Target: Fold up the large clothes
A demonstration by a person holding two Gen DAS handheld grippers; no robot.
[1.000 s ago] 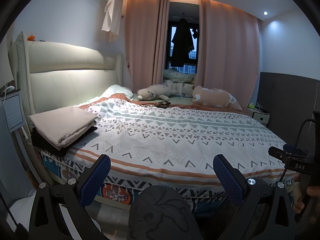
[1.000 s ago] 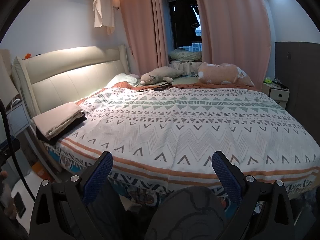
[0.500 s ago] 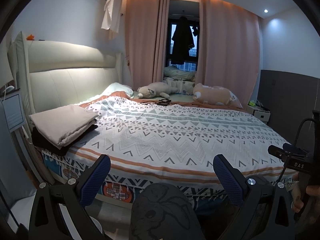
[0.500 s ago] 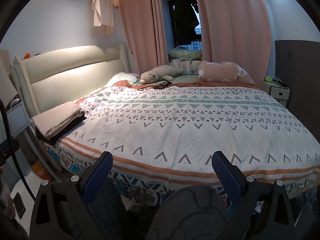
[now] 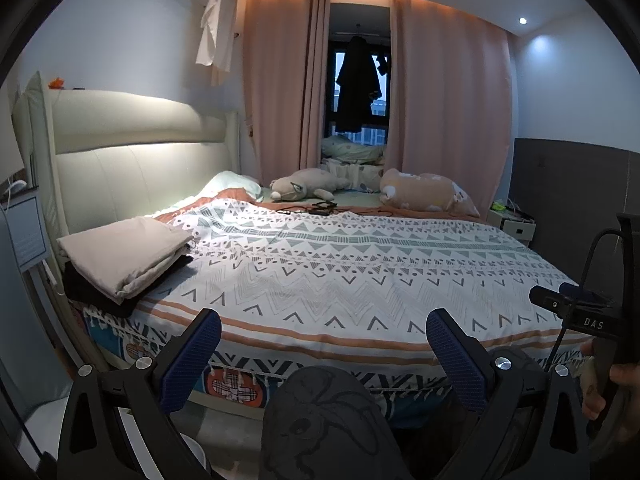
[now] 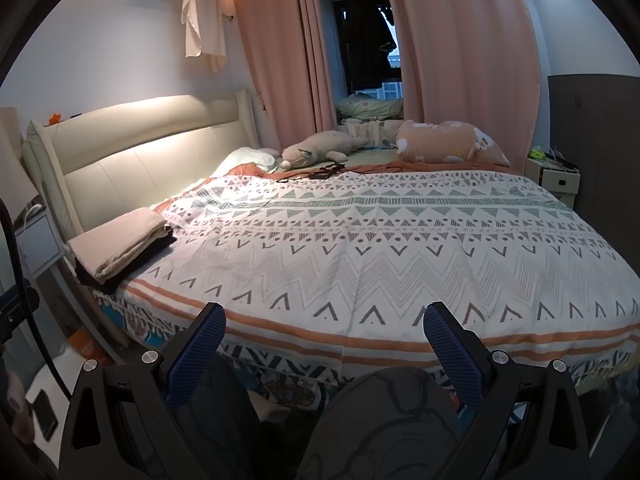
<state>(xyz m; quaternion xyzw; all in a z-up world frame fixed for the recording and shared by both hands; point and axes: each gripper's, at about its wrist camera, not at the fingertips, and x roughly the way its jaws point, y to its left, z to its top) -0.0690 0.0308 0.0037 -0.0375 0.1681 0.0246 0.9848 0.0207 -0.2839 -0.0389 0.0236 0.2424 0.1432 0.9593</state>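
A folded beige garment (image 5: 122, 248) lies on top of a folded black one (image 5: 96, 288) at the bed's near left corner, by the headboard; the right wrist view shows the same beige garment (image 6: 120, 240) and black one (image 6: 144, 254). My left gripper (image 5: 322, 350) stands open short of the bed's edge, with nothing between its blue pads. My right gripper (image 6: 324, 344) is open too and holds nothing. Both hang above a dark printed knee (image 5: 326, 424). The right gripper's body (image 5: 580, 312) and the hand on it show at the left view's right edge.
A patterned white quilt (image 6: 380, 240) covers the wide bed. Two plush toys (image 5: 304, 188) (image 5: 428, 192) and dark cables (image 5: 320, 208) lie at the far side. A nightstand (image 6: 554, 176) stands far right, a white shirt (image 5: 214, 28) hangs from the air conditioner, and a phone (image 6: 44, 416) lies low left.
Both views have tilted slightly, so the bed sits a little lower in frame. Both grippers stay open and empty.
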